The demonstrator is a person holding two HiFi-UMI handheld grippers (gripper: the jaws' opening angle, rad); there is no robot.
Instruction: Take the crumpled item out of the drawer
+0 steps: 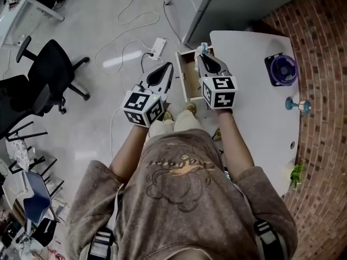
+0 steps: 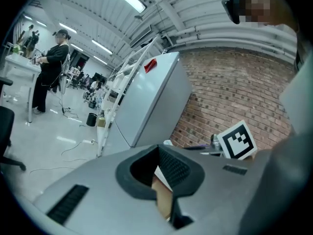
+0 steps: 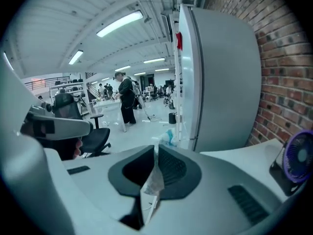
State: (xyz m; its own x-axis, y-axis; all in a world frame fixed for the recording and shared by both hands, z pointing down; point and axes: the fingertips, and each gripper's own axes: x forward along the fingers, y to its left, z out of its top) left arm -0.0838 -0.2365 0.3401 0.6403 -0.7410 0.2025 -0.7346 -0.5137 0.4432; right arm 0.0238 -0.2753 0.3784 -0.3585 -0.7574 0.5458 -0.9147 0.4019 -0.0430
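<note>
The crumpled item (image 1: 204, 49), a thin pale blue-and-white scrap, sticks out of the tip of my right gripper (image 1: 205, 54), which is shut on it above the table's near-left corner. In the right gripper view the scrap (image 3: 153, 179) is pinched flat between the pads of the right gripper (image 3: 156, 151). The small wooden drawer (image 1: 184, 79) stands pulled open under the white table (image 1: 255, 96), just left of that gripper. My left gripper (image 1: 166, 67) hangs left of the drawer over the floor, shut and empty. In its own view the left gripper (image 2: 157, 150) holds nothing.
A purple desk fan (image 1: 282, 69) and a small blue stand (image 1: 298, 105) sit on the table by the brick wall (image 1: 325, 91). A tall grey cabinet (image 3: 220, 82) rises behind the table. A power strip (image 1: 158, 46) with cables and a black office chair (image 1: 51, 75) are on the floor.
</note>
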